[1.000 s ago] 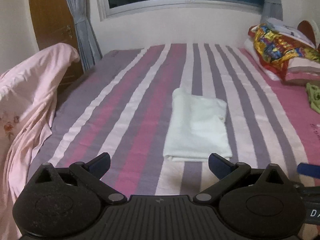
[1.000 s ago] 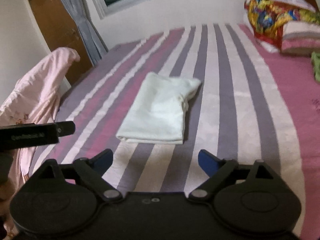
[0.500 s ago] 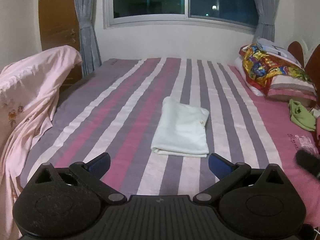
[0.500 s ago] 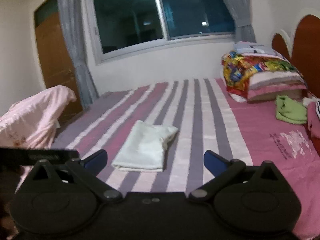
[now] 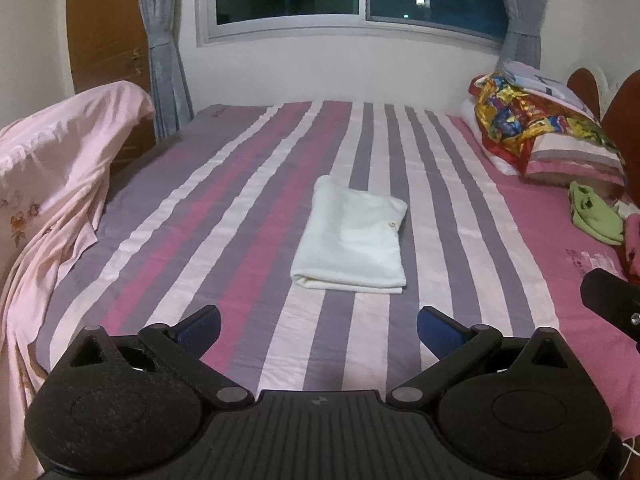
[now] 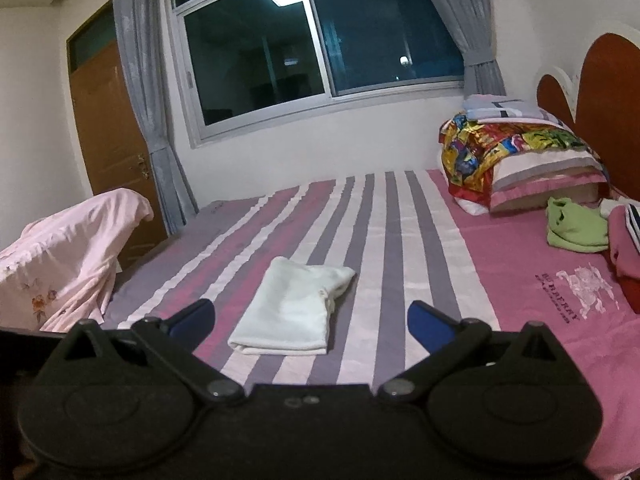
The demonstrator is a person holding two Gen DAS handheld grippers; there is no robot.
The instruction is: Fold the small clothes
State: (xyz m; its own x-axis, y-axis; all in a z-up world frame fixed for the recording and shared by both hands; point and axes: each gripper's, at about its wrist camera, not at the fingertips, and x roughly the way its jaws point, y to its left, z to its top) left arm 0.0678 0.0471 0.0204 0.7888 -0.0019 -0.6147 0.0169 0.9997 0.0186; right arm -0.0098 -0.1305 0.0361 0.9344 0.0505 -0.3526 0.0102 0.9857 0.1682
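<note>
white folded garment (image 5: 352, 240) sits mid-bed on the striped sheet (image 5: 248, 216), nothing on top of it or blocking it. left gripper (image 5: 318, 330) and right gripper (image 6: 310, 322) both hang spread wide, holding nothing. pink blanket (image 5: 52, 184) drapes off to the left, green cloth (image 6: 576, 230) by the pillows (image 6: 520, 156). only the right view shows the printed logo (image 6: 580, 290) on the sheet clearly.

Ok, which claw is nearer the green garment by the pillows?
Right. The green garment lies ahead and right of the right claw; the left claw sits further left, squarely facing the folded white cloth.
</note>
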